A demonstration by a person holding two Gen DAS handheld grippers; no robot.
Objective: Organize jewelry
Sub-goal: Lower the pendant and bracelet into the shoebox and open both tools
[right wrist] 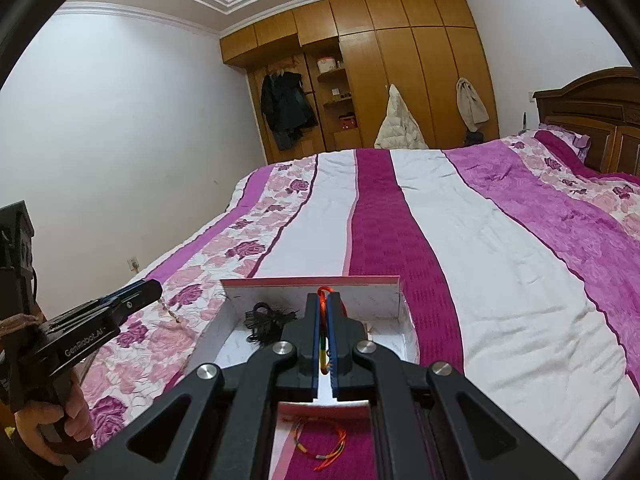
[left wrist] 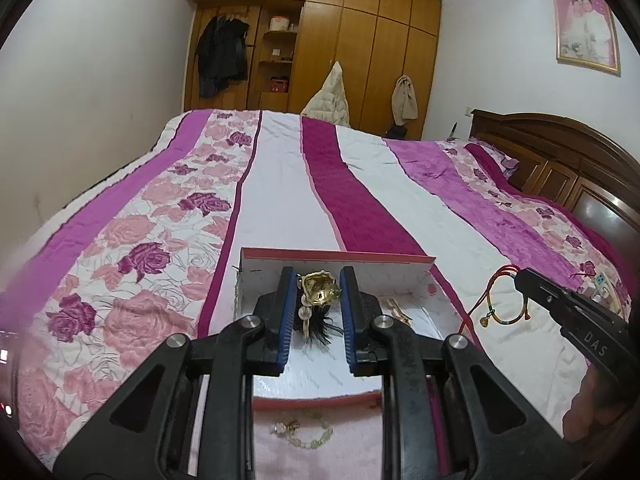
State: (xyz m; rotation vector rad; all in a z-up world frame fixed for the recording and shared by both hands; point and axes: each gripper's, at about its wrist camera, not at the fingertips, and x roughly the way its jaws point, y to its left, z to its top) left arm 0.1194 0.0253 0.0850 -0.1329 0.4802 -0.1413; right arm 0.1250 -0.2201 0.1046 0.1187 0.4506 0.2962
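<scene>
My left gripper (left wrist: 318, 278) is shut on a gold ornament (left wrist: 320, 288) with a pearl chain hanging from it. In the right wrist view the left gripper (right wrist: 156, 292) hangs left of the white box (right wrist: 312, 281), over the flowered band. The box (left wrist: 336, 257) has a red rim and lies open on the bed. Inside it are a black feathery piece (right wrist: 266, 320) and a gold hair clip (left wrist: 398, 307). My right gripper (right wrist: 325, 300) is shut on a multicolour cord bracelet (right wrist: 323, 344). In the left wrist view the right gripper (left wrist: 519, 276) holds that bracelet (left wrist: 506, 308) right of the box.
A pale bead bracelet (left wrist: 304, 434) lies on the bedspread in front of the box, and an orange cord bracelet (right wrist: 320, 448) lies near it. A small card with jewelry (left wrist: 600, 284) rests at the right. Wooden headboard (left wrist: 560, 160) on the right, wardrobe (right wrist: 400, 80) behind.
</scene>
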